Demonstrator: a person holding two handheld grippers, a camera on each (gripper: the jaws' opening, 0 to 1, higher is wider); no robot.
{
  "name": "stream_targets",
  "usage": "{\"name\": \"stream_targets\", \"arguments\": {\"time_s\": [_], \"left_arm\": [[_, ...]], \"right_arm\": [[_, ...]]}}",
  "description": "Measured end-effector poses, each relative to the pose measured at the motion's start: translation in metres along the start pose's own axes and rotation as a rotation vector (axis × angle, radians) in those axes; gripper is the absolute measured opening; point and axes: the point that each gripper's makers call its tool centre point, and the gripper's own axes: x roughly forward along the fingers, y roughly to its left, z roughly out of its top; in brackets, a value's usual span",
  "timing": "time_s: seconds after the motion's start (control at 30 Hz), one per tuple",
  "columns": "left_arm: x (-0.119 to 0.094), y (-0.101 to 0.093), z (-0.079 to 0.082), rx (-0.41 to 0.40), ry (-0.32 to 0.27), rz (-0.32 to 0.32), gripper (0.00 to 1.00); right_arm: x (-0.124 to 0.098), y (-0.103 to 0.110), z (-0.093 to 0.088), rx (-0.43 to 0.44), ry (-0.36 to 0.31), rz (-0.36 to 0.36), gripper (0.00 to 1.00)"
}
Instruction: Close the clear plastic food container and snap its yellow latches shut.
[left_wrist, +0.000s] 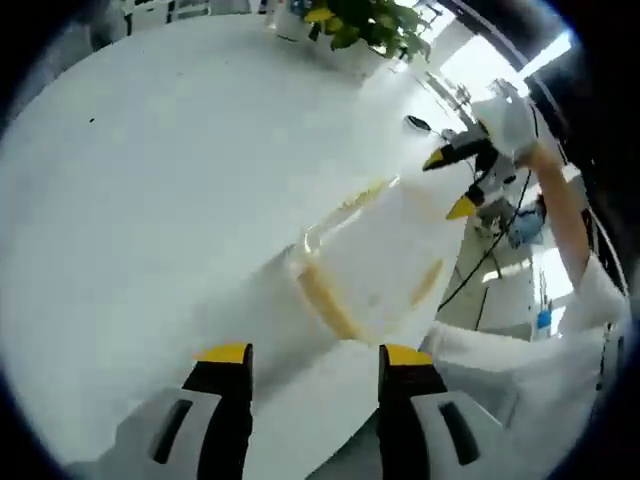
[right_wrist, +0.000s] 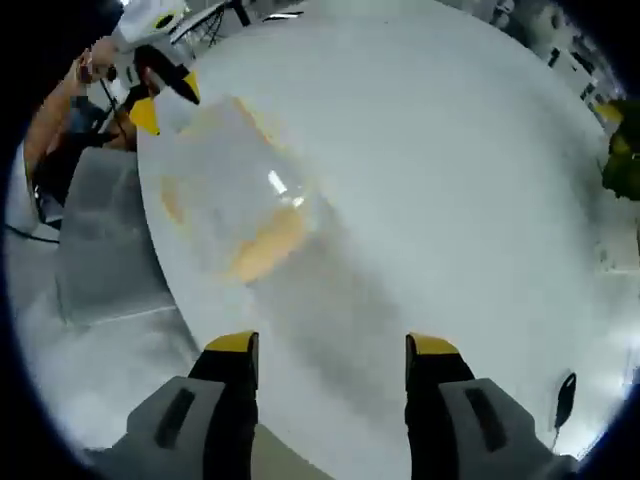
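**Container sits near the table edge, both grippers held clear**

The clear plastic food container (left_wrist: 375, 255) rests on the round white table (left_wrist: 150, 200), close to the edge nearest the person. Yellow latches (left_wrist: 325, 300) show along its sides; whether they are snapped down cannot be told, since the plastic is blurred and washed out.

In the left gripper view, the left gripper (left_wrist: 315, 355) hangs just short of the container, its yellow-tipped jaws spread with nothing between them. Beyond the container the right gripper (left_wrist: 452, 183) appears, held in a gloved hand (left_wrist: 510, 125), jaws parted and empty.

In the right gripper view, the right gripper (right_wrist: 332, 345) has its jaws wide apart above the table (right_wrist: 450, 150), with the container (right_wrist: 230, 190) ahead and the left gripper (right_wrist: 165, 100) past it. A green plant (left_wrist: 365, 25) stands at the far side of the table.
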Motion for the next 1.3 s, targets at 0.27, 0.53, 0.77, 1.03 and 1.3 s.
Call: {"name": "stream_targets", "arguments": {"time_s": [0.27, 0.53, 0.77, 1.03, 1.3], "left_arm": [[0.011, -0.023, 0.031, -0.405, -0.176, -0.176, 0.62], [0.037, -0.033, 0.014, -0.430, -0.125, -0.129, 0.73], [0.037, -0.024, 0.017, -0.440, -0.091, -0.123, 0.60], [0.039, -0.018, 0.014, -0.444, -0.079, -0.080, 0.50], [0.041, -0.002, 0.006, -0.422, -0.048, 0.017, 0.26]], "right_arm": [[-0.012, 0.049, 0.044, 0.444, -0.249, 0.324, 0.53], [0.008, 0.067, 0.044, 0.514, -0.251, 0.364, 0.58], [0.019, 0.062, 0.047, 0.520, -0.212, 0.362, 0.36], [0.030, 0.042, 0.040, 0.463, -0.155, 0.227, 0.22], [0.028, 0.047, 0.044, 0.462, -0.161, 0.254, 0.21]]}}
